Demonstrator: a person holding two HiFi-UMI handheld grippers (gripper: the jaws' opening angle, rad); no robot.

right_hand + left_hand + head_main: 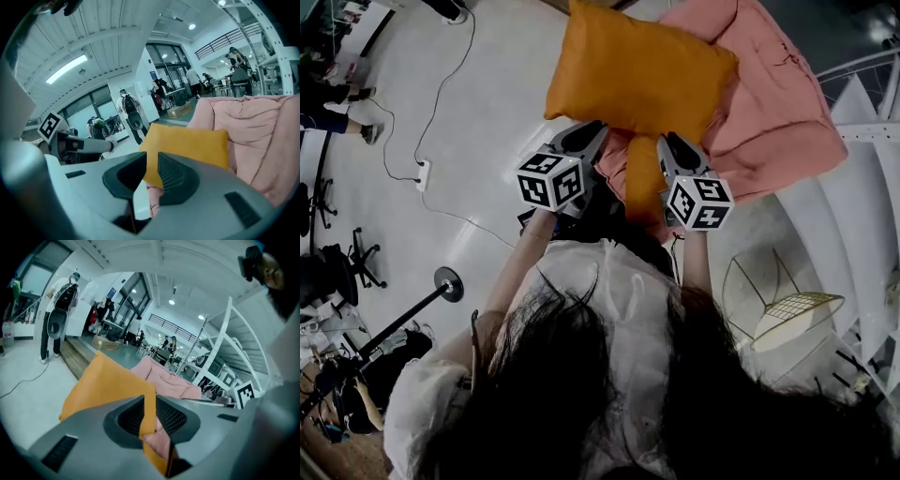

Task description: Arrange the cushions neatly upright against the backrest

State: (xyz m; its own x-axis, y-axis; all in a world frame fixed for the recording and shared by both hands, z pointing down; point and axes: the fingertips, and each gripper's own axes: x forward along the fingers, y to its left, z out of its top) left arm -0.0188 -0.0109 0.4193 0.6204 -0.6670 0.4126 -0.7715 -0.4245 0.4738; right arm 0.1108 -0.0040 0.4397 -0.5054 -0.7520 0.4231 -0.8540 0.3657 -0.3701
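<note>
- Nearest the head camera, dark hair (581,394) and a white top (609,291) are seen. Both arms are stretched forward over the floor (478,103).
- The left gripper (150,401) is nearly closed, and a thin fold of the orange cushion (637,70) is pinched between its jaws at the lower edge.
- The right gripper (152,159) is narrow, with a slim gap showing. The cushion's lower corner is seen in that gap and appears to be nipped, though the contact is not sharply shown.
- Cushion location: it is held up in the air by the two grippers and carried by nothing else. It hangs at the edge of the pink sofa (778,122) that faces the person, partly over the seat and partly over the floor.
- Progress, as judged: early to mid. The cushion is lifted but not yet set down, and no cushion is seen standing against the backrest.
- Left to do: the cushion is to be carried in over the seat, stood on its edge, leaned on the backrest and released.
- Only one cushion is shown; whether more are to be placed cannot be told.
- Cushion look: plain orange, rectangular, plump in the middle, flat at the seams, with a soft cover. A narrow orange part hangs down between the grippers.
- Sofa look: a pink, rumpled cover with many folds. The backrest is not clearly told apart from the seat.
</note>
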